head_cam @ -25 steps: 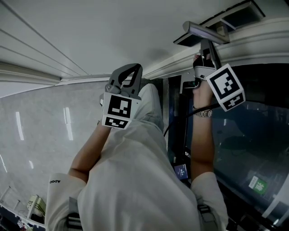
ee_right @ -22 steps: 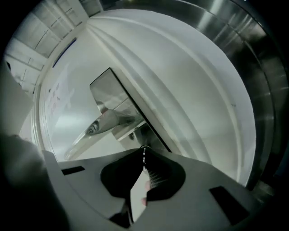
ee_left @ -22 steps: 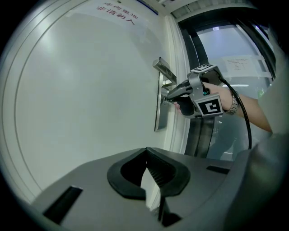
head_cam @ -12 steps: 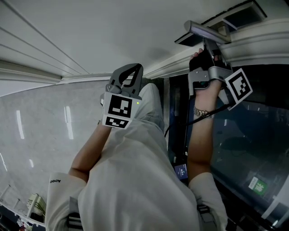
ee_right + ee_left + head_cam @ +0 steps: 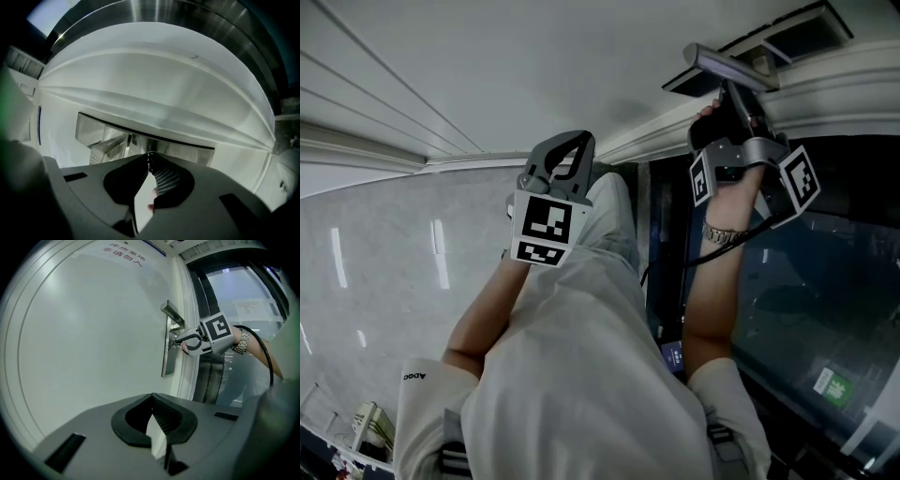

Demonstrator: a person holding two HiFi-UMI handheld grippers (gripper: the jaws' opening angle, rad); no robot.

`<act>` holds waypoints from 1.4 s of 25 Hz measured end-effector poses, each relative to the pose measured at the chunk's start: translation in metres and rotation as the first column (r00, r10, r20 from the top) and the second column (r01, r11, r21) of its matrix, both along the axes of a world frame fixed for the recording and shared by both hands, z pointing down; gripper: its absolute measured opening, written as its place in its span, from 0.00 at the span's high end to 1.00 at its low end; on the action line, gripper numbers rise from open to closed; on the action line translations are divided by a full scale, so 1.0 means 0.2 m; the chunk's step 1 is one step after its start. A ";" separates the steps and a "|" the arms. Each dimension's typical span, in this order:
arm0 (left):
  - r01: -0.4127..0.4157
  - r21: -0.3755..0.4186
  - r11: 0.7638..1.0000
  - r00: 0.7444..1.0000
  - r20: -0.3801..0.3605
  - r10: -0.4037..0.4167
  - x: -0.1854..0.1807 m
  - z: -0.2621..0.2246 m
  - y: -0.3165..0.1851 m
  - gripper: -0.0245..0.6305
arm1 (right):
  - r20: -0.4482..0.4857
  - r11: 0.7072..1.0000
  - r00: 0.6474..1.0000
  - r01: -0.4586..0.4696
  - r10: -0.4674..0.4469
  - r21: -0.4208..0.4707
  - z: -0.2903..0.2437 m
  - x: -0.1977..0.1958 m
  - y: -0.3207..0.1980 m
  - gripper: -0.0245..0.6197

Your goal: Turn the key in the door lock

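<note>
Red Chinese lettering (image 5: 125, 253) on door (image 5: 93, 333); right gripper (image 5: 175, 344), jaws just loosening, on key (image 5: 149, 158) in lock (image 5: 168, 352); left gripper (image 5: 152, 401) closed, empty.

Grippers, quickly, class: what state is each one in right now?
Left gripper: closed, holding nothing.
Right gripper: closed on the key at the door lock, its fingers having just eased open slightly.
</note>
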State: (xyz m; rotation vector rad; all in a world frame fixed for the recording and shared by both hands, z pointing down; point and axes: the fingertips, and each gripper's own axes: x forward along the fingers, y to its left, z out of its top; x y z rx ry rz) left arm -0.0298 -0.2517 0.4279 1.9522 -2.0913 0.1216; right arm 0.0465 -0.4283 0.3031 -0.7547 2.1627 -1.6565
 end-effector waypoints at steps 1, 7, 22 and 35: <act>0.002 0.000 1.000 1.000 0.000 -0.002 0.00 0.00 0.00 0.95 | 0.025 1.000 1.000 -0.004 0.005 -0.027 0.00 0.00 0.00 0.92; 0.008 0.001 1.000 1.000 -0.002 -0.008 -0.02 0.00 0.01 0.95 | 0.020 1.000 1.000 0.003 -0.003 -0.013 0.00 0.00 0.00 0.92; -0.031 -0.008 0.999 1.000 -0.001 0.031 0.02 0.02 -0.01 0.95 | -0.209 0.974 0.968 0.171 -0.139 0.145 0.24 0.01 0.29 0.85; 0.047 -0.030 0.998 0.999 0.000 -0.047 -0.10 0.04 0.14 0.95 | -0.646 0.840 0.763 0.349 0.002 0.415 0.54 -0.04 0.61 0.95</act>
